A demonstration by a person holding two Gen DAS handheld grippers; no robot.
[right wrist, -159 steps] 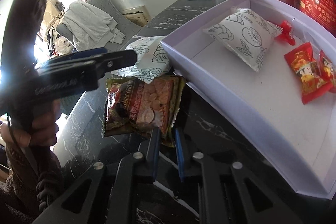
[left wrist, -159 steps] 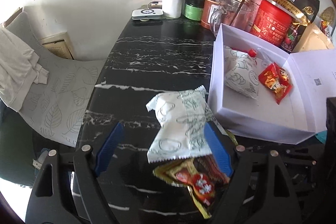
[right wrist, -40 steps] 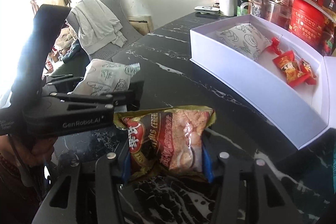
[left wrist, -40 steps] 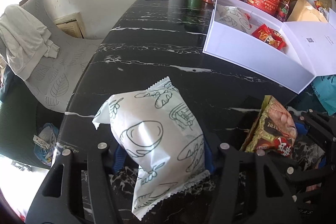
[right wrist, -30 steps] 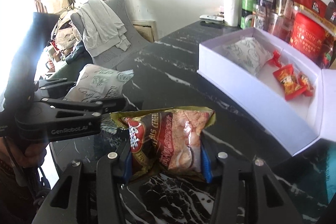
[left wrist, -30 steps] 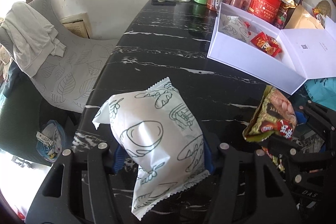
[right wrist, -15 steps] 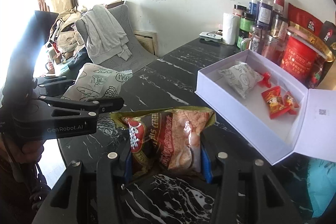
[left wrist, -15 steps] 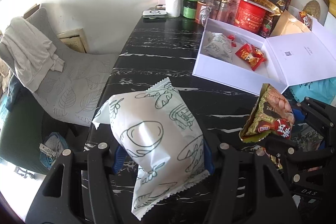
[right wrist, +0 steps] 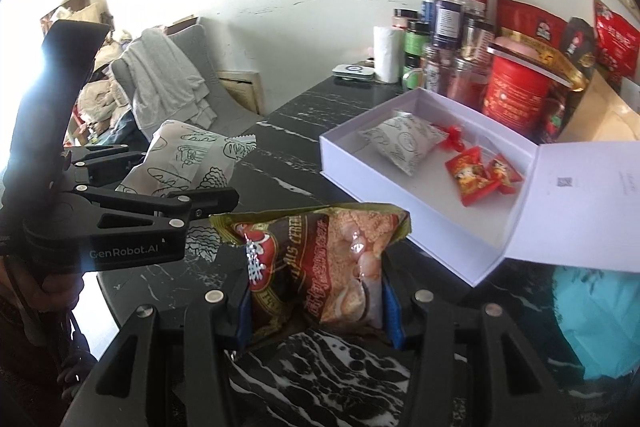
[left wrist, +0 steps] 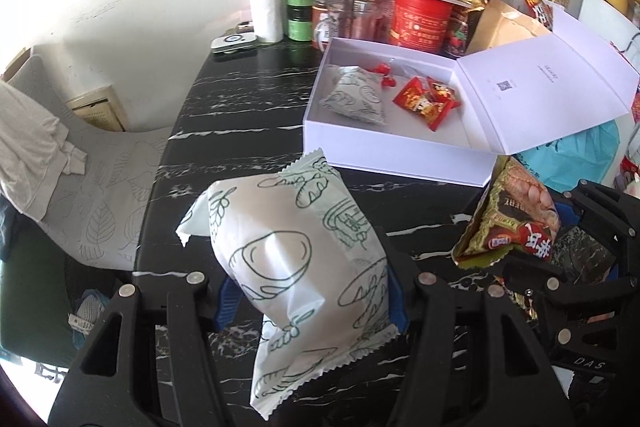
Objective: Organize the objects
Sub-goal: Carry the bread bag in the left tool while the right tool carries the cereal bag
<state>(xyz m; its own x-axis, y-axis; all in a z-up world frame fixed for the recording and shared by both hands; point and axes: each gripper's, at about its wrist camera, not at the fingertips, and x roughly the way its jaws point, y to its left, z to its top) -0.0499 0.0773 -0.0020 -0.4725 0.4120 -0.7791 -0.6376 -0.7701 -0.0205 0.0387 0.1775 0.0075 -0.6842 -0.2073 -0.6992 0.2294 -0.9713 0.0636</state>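
White packet [left wrist: 292, 247]: green line drawings of bread and wheat. Cereal packet [right wrist: 320, 263]: brown-gold, red logo, white lettering. Box [left wrist: 384, 147]: plain white; inside, at 11 o'clock, second white packet [left wrist: 356, 99] with green drawings; at 1 o'clock, red-yellow sachets [left wrist: 426, 99]. Table [left wrist: 248, 99]: black, white veining. Tin [left wrist: 420, 23]: red, gold script. Gripper pads [right wrist: 390, 311]: blue.
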